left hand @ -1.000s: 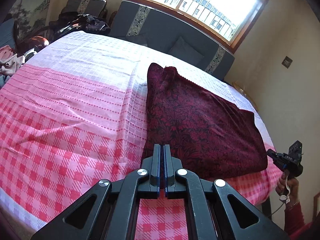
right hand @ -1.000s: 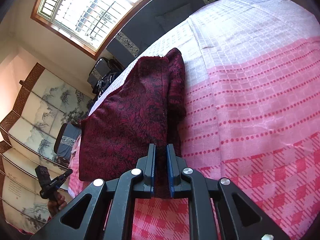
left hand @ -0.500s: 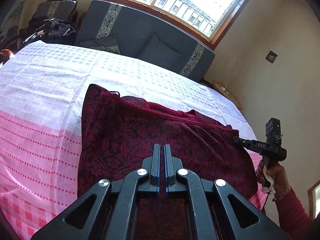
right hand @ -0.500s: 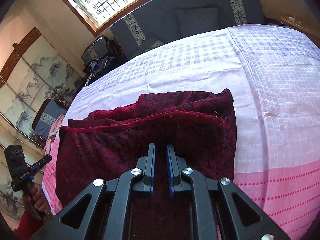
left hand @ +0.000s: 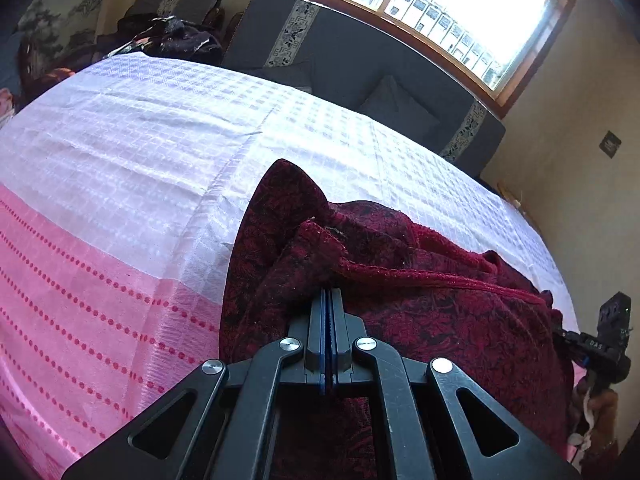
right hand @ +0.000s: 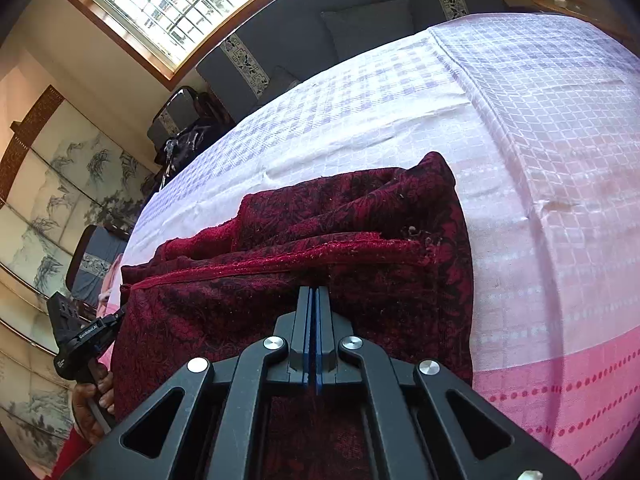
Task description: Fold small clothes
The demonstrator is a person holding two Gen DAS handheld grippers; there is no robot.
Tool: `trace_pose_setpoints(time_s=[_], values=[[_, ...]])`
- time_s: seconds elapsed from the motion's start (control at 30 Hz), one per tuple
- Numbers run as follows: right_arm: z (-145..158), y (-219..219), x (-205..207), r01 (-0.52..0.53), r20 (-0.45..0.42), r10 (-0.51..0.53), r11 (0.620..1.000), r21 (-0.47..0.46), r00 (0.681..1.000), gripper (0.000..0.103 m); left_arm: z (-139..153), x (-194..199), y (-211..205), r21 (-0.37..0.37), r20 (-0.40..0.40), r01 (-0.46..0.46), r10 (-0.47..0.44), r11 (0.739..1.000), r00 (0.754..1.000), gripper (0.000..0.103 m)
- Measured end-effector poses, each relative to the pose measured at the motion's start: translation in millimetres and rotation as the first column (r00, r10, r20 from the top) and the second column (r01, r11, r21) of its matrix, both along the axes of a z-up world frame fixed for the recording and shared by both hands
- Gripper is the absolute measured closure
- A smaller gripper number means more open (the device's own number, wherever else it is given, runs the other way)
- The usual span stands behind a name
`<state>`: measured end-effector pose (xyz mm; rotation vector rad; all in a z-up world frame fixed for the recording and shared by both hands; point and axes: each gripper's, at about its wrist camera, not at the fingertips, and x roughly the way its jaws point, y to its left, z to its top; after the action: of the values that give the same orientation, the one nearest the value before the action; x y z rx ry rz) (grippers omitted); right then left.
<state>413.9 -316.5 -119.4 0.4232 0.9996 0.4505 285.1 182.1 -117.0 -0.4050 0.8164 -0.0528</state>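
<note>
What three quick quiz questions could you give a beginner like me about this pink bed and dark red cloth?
1. True or false: both grippers are shut.
2. What pattern covers the bedspread beside the dark red garment?
A. checks and dotted stripes
B. flowers
C. plain blue
3. Fill in: the folded hem lies just ahead of the left gripper and the right gripper, on top of the ____.

Key: 1 true; 2 A; 3 garment.
</note>
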Motion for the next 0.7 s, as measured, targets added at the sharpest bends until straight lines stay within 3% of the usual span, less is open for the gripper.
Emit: trace_pose_setpoints(time_s=[0.13, 0.2, 0.27, 0.37, 0.47, 0.57, 0.63, 0.7], values=[[8, -3, -2, 0.002, 0.008, -0.002, 1.000, -0.004, 1.000, 0.103, 9, -5, -5, 0.022, 0.009, 0.015, -0.016, 1.000, 1.000, 0.099], [31, -1, -21, 0.007, 0.103, -0.001, 0.998, -0.062, 0.995, 0.097, 25, -27, -9, -0.019, 0.054, 0.060, -0.059, 0.998, 0.997, 0.099], [52, 6, -49, -0.030, 0.169, 0.044, 0.996, -0.085, 0.985, 0.091, 40, -52, -22, -0.036, 0.075, 0.140, -0.137, 0.990, 0.988, 0.099], [65, 20, -100, -0.135, 0.218, 0.143, 0.989, -0.052, 0.965, 0.092, 52, -92, -60, -0.017, 0.079, 0.315, -0.313, 0.949, 0.946, 0.099], [58, 36, -142, -0.213, 0.221, 0.214, 0.977, -0.032, 0.951, 0.092, 40, -126, -91, -0.006, 0.033, 0.397, -0.397, 0.918, 0.917, 0.099], [39, 54, -171, -0.269, 0.181, 0.275, 0.961, -0.061, 0.944, 0.092, 17, -145, -104, -0.014, -0.043, 0.404, -0.404, 0.915, 0.914, 0.099], [22, 60, -180, -0.265, 0.139, 0.282, 0.955, -0.132, 0.949, 0.092, 6, -151, -97, -0.079, -0.050, 0.371, -0.376, 0.925, 0.925, 0.099], [7, 57, -180, -0.250, 0.096, 0.263, 0.960, -0.125, 0.960, 0.095, -2, -150, -86, -0.179, -0.051, 0.340, -0.354, 0.923, 0.934, 0.099]])
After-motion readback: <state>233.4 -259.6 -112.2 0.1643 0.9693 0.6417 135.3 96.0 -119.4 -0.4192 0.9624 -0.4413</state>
